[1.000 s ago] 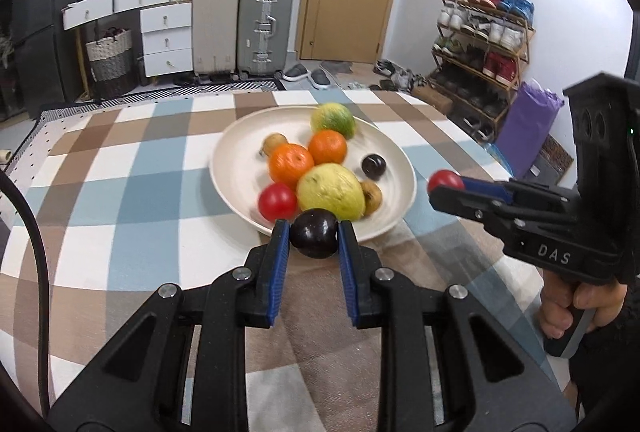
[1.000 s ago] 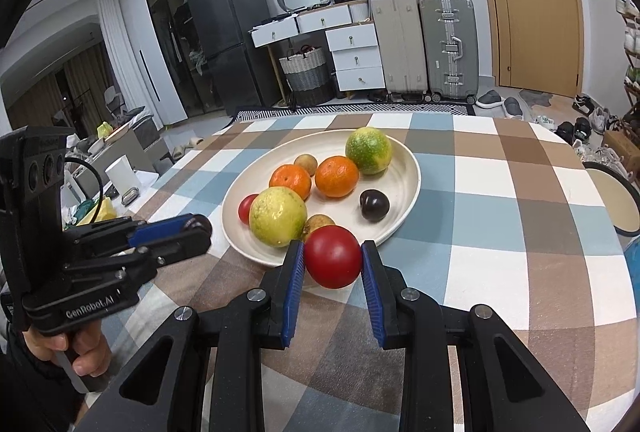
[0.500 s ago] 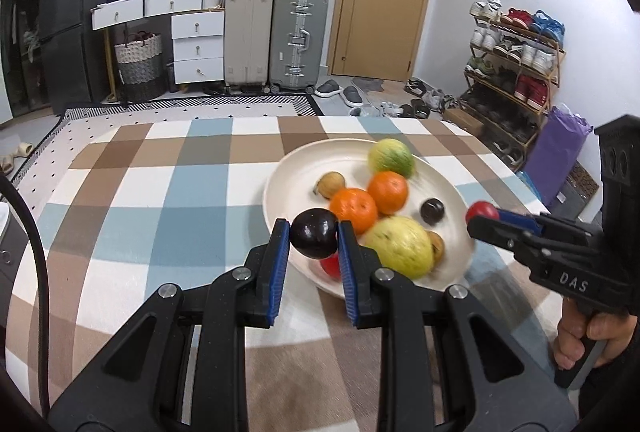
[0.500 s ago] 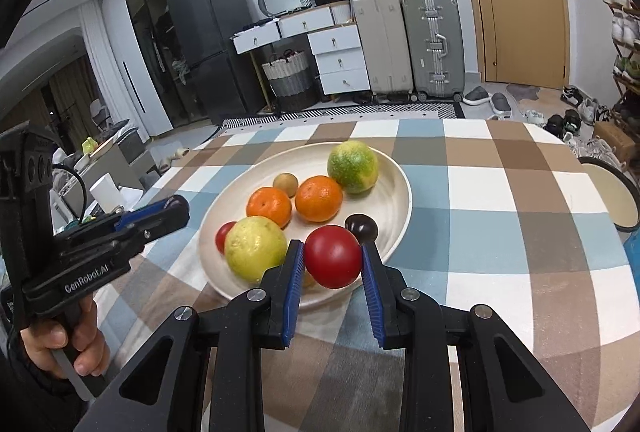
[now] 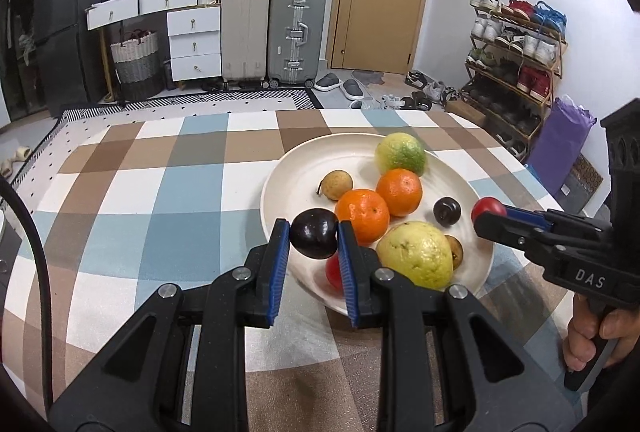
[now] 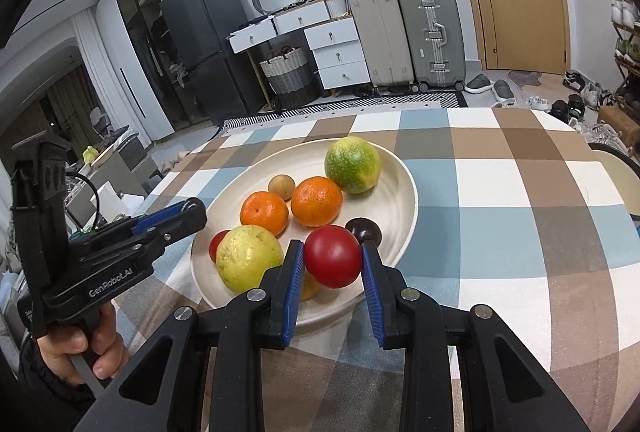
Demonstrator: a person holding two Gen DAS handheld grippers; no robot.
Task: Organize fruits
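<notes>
Two fruits have travelled inward over the plate (image 5: pixel 276 172): left tool (image 5: pixel 314 238) clenching a dark plum (image 5: pixel 314 238), right tool (image 6: pixel 332 262) a red tomato (image 6: pixel 332 262), release likely next.

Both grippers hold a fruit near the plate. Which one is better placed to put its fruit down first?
Probably the left. Its gripper holds the dark plum at the plate's bare side. The right gripper, with the red fruit, sits above the crowded edge by the yellow fruit.

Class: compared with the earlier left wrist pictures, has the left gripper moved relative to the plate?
Yes. The left gripper, shut on the dark plum, has shifted from the plate's near rim toward its left edge.
</notes>
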